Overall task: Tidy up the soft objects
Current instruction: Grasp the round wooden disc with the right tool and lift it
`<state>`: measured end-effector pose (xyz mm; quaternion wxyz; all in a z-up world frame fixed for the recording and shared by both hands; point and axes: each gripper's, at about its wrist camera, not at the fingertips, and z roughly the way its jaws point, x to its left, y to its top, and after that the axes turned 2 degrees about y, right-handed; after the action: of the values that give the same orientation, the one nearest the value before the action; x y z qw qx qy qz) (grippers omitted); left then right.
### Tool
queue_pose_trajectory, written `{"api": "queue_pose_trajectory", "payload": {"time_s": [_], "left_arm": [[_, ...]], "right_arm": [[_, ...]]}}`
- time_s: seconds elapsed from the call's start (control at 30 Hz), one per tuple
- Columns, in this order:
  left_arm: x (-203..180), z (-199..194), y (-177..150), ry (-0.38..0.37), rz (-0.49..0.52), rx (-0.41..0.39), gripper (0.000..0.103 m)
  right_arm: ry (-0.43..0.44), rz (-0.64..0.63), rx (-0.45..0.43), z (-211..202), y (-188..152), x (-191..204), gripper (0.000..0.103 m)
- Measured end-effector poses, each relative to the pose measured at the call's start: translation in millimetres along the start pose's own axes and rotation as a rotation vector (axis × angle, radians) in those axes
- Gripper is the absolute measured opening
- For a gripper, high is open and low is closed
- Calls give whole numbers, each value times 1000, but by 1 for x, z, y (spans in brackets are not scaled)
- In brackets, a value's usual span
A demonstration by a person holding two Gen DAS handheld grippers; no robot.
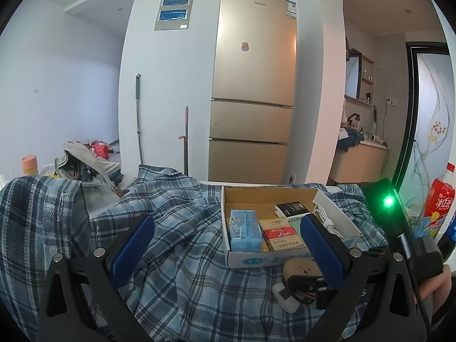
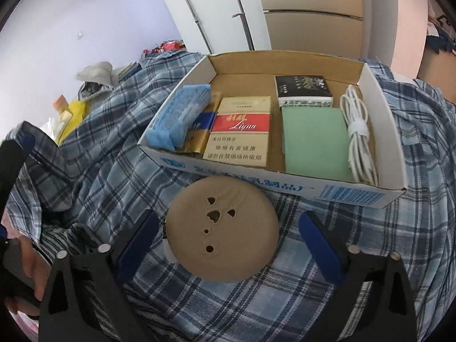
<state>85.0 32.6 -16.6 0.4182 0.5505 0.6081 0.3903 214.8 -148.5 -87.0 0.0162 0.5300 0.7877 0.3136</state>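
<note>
A round tan sponge with holes lies on a blue plaid cloth, between the fingers of my open right gripper. It rests on something white. Behind it stands a shallow cardboard box holding a blue tissue pack, a red and cream carton, a green cloth, a black box and a white cable. In the left wrist view my left gripper is open over the cloth, left of the box. The sponge lies there in the right gripper's jaws.
A gold fridge stands behind against the wall, with two mop handles beside it. Drink bottles stand at the right edge. Clutter and a grey bag lie at the back left.
</note>
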Motion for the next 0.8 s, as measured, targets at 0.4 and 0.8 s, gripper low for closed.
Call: {"api": "queue_pose_trajectory", "payload": {"time_s": [0.4, 0.8], "left_arm": [[-7, -5, 1, -16, 38, -18, 103], [-12, 9, -2, -56, 60, 66, 103]], "right_arm": [[23, -16, -27, -21, -8, -2, 81], [-286, -167, -362, -103, -44, 7, 81]]}}
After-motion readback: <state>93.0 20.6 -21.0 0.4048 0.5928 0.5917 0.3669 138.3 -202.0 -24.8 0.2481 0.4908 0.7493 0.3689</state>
